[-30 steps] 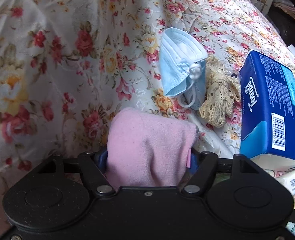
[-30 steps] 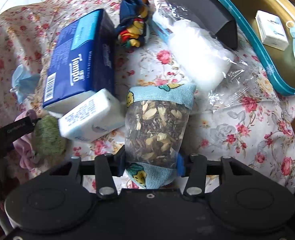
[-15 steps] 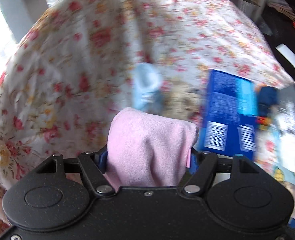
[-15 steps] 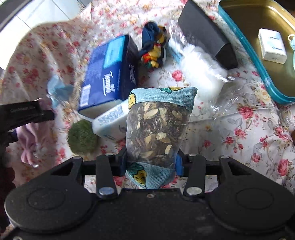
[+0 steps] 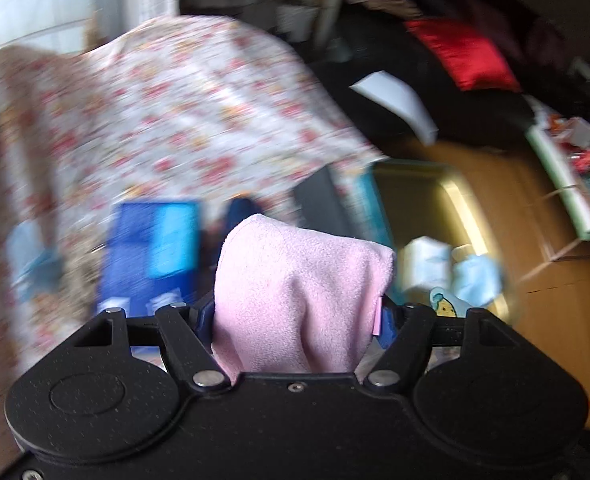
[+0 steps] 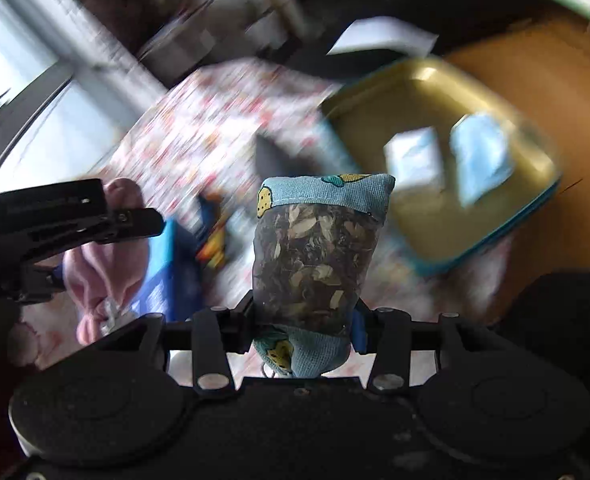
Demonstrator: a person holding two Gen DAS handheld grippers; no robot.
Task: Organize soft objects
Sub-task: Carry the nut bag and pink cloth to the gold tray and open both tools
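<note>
I see the pink cloth (image 5: 299,292) clamped in my left tongs (image 5: 295,316) and the herb sachet (image 6: 315,256) clamped in my right tongs (image 6: 307,320), both held above the floral-covered desk (image 5: 199,120), near the gold tray (image 6: 435,92).

both grippers aloft, left gripper (image 5: 299,316) and right gripper (image 6: 305,316) each with fingers clamped on a load

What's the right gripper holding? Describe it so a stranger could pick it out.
Start at the gold tray with the teal rim, lying partly on the floral cloth. In front of it, the right gripper clamps a small sachet standing up between its fingers. Unlike the plain pink cloth in the left gripper, it has a see-through middle packed with dried leaves, and blue cartoon-print fabric ends.
</note>
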